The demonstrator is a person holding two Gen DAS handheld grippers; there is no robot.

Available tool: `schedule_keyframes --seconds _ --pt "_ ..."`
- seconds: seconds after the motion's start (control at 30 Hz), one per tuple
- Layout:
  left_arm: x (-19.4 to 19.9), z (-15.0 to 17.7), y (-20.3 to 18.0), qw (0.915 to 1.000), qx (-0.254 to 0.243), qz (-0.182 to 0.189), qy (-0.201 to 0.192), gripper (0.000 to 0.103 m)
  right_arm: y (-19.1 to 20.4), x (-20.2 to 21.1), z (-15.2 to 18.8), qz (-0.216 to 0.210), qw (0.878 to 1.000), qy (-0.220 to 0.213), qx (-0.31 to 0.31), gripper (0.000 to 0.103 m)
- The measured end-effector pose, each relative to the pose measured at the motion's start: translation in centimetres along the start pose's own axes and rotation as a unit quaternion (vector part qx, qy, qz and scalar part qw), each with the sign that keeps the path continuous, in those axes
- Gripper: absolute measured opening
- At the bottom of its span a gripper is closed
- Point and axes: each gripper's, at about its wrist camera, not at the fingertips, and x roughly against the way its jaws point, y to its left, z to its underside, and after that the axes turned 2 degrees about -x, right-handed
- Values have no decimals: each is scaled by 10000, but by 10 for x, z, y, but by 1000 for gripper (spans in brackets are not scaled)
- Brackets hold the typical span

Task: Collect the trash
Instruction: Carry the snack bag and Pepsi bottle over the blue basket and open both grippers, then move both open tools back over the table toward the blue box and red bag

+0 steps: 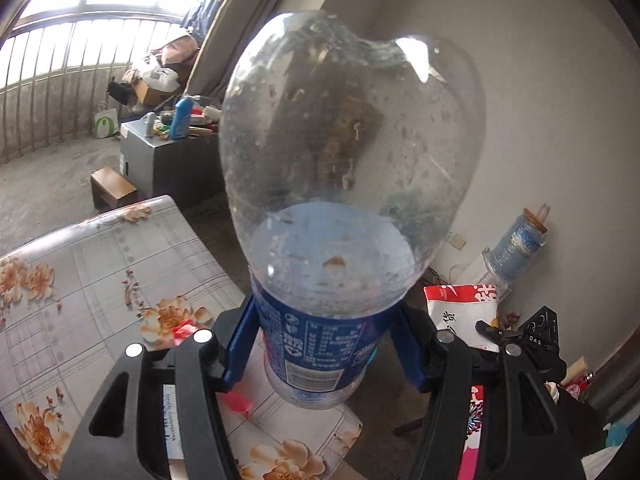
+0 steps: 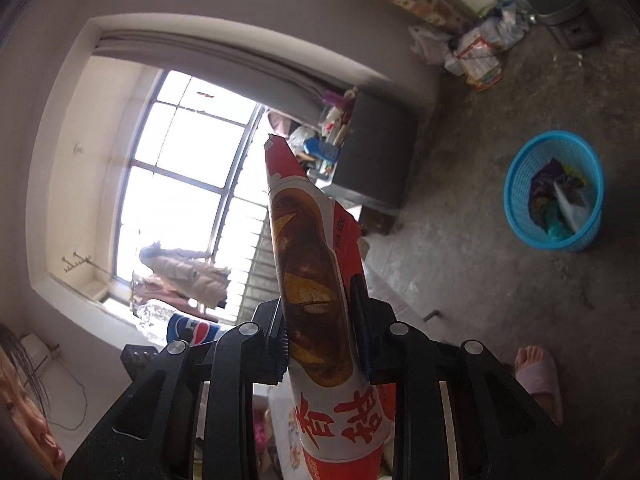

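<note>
The jaws of the left gripper (image 1: 322,350) are clamped on a clear plastic bottle (image 1: 344,184), the blue fingers (image 1: 240,344) pressing on either side of its blue label band. The bottle points away from the camera, base end farthest out, and is raised above the counter (image 1: 80,280) (flower-patterned covering). Its walls carry droplets and brownish residue inside.

The jaws of the right gripper (image 2: 322,334) stand narrow and grip a red and white snack bag (image 2: 316,280), which is flattened between the pads. The bag extends forward past the fingertips and also back toward the camera, where large red characters are printed on it. In the left wrist view the same bag (image 1: 460,312) appears low at the right, held just beside the left gripper.

A blue mesh basket (image 2: 554,190) stands on the concrete floor (image 2: 460,260), well apart from both grippers; it already holds several wrappers (purple, yellow and green). A grey cabinet (image 1: 176,160) stands against the wall near the curtain, with bottles and small items crowded on top, and a small wooden stool (image 1: 114,192) sits on the floor in front of it. Bags and packaging lie in a far corner of the room (image 2: 476,50). A slippered foot (image 2: 538,376) of the person shows at the lower right of the right wrist view.
</note>
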Motion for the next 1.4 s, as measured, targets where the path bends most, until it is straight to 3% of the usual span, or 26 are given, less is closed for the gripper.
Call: schedule_keyframes --seconds 0.1,0.27,0.47,0.63,0.73,0.8,0.87,0.9,0.97,1.1,1.23,1.4 --pt "-60 -17 -27 9985 -259 329 359 59 -28 12 -20 494 9965 -556 -385 25" --pt "-177 -31 -71 9909 -626 562 1050 59 -83 7 -45 1071 9822 -1065 -1118 26" --pt "-311 -26 -112 9763 -1158 559 1741 59 -147 -26 -79 1935 9657 -1033 -1386 26" --pt "-404 -8 -130 9613 -1511 324 2281 60 -167 -75 -109 2667 9549 -827 -1010 29" --pt "-459 9 -132 9500 -1652 74 2648 62 -188 -111 -125 3000 9475 -697 -857 38" --pt "-488 24 -128 9421 -1671 -28 2906 74 -206 -134 -131 3168 9434 -599 -773 52" --pt "-509 37 -120 9342 -1742 -247 3104 75 -223 -154 -131 3815 9215 -511 -519 60" --pt "-511 43 -114 9317 -1719 -306 3184 75 -234 -162 -130 3951 9163 -402 -526 61" --pt "-510 47 -104 9313 -1533 -263 3293 75 -252 -168 -127 3915 9171 -198 -727 60" --pt "-487 38 -100 9374 -1495 -249 3135 75 -261 -149 -117 3787 9194 -396 -983 61" --pt "-448 12 -101 9487 -1450 -191 2803 75 -253 -117 -109 3616 9224 -711 -1154 61" --pt "-373 -24 -97 9640 -1373 30 2276 76 -223 -79 -91 3389 9289 -1031 -1081 61"
